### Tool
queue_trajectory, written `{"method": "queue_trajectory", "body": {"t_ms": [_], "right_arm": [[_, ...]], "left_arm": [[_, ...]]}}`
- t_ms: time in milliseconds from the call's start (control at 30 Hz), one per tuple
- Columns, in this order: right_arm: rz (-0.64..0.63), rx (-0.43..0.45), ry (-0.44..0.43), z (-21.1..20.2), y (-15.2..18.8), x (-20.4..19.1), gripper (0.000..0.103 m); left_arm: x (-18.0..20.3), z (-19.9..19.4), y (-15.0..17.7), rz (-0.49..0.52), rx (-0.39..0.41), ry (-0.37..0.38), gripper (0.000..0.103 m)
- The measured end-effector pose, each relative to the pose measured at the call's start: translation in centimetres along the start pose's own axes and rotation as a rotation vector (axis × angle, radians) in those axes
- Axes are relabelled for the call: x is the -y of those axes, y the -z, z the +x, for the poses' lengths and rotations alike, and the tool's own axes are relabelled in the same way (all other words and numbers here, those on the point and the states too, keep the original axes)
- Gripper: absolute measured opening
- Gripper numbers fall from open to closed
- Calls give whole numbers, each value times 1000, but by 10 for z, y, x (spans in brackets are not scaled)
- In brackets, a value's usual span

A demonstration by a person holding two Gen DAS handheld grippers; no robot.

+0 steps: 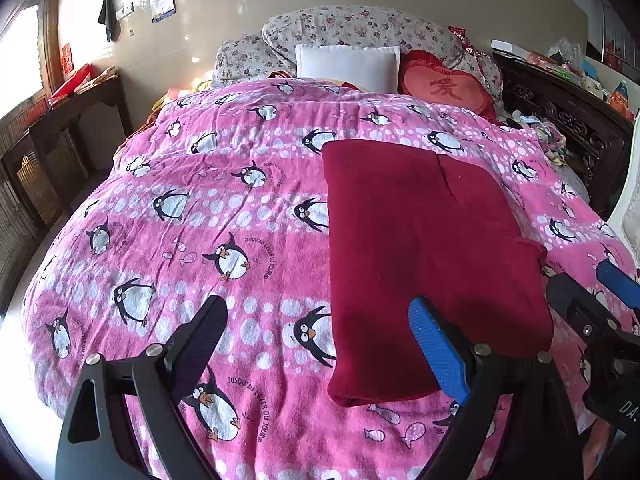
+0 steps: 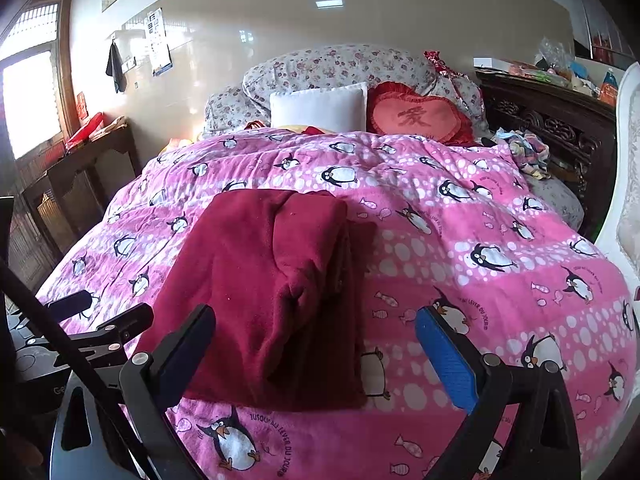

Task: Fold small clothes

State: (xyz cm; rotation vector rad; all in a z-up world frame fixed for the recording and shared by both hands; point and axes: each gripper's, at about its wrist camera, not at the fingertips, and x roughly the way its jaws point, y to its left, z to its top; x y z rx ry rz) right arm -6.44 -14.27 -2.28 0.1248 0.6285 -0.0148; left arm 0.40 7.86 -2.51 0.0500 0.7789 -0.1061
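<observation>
A dark red fleece garment (image 1: pixel 424 256) lies folded into a long rectangle on the pink penguin blanket (image 1: pixel 208 216). In the right wrist view the garment (image 2: pixel 272 280) has a folded-over layer on its right side. My left gripper (image 1: pixel 316 302) hovers open above the blanket at the garment's near left corner, its blue finger (image 1: pixel 436 352) over the cloth. My right gripper (image 2: pixel 316 311) stands open over the garment's near edge, with the pads apart from the cloth. Each gripper shows in the other's view: the right gripper (image 1: pixel 588 284) and the left gripper (image 2: pixel 100 308).
A white pillow (image 1: pixel 348 66), a red heart cushion (image 1: pixel 444 88) and floral pillows (image 2: pixel 340 66) sit at the head of the bed. A dark carved cabinet (image 2: pixel 548 124) and a small pile of clothes (image 2: pixel 524 148) are on the right, a wooden bench (image 1: pixel 80 108) on the left.
</observation>
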Motion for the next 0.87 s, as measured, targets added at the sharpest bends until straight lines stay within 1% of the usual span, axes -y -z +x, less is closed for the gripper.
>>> {"method": "queue_trajectory", "body": {"t_ms": [333,867], "right_arm": [[-22,3,6,0,-2,-4,102],[-17,-11,9,4,-1,-2,102]], "left_arm": [[1,0,0,4,-2,3,92],[1,0,-2,11,3,11,92]]}}
